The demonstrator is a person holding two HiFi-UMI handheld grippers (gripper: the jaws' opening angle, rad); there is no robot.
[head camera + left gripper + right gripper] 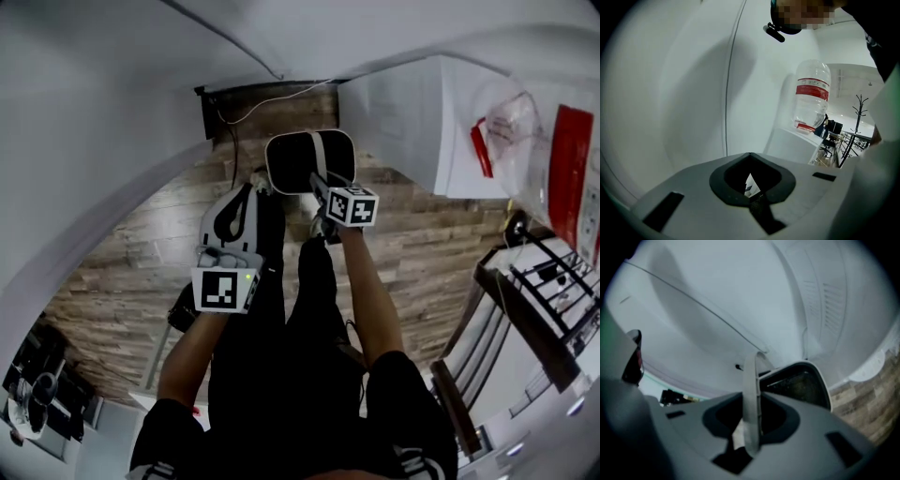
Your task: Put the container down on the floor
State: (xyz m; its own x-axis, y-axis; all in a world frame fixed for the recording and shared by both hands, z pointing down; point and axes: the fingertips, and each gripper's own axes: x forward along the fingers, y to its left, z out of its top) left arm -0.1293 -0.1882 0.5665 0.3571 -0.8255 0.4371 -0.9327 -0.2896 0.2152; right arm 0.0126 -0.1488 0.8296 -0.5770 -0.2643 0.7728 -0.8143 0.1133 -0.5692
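The container [309, 161] is a white-rimmed bin with a dark inside, hanging just above the wooden floor [141, 272] ahead of my feet. My right gripper [320, 193] is shut on its thin pale handle [751, 394], which stands upright between the jaws in the right gripper view. The bin's dark opening [797, 385] shows just beyond that gripper [749, 427]. My left gripper [228, 217] hangs lower left of the bin, apart from it. In the left gripper view it [752, 187] is shut with nothing in it and faces a white wall.
A white cabinet [412, 122] stands right of the bin, with a water bottle [813, 93] on top. A dark chair frame [525, 309] is at the right. A cable [253, 111] runs along the wall behind. My black-trousered legs [309, 309] are below the grippers.
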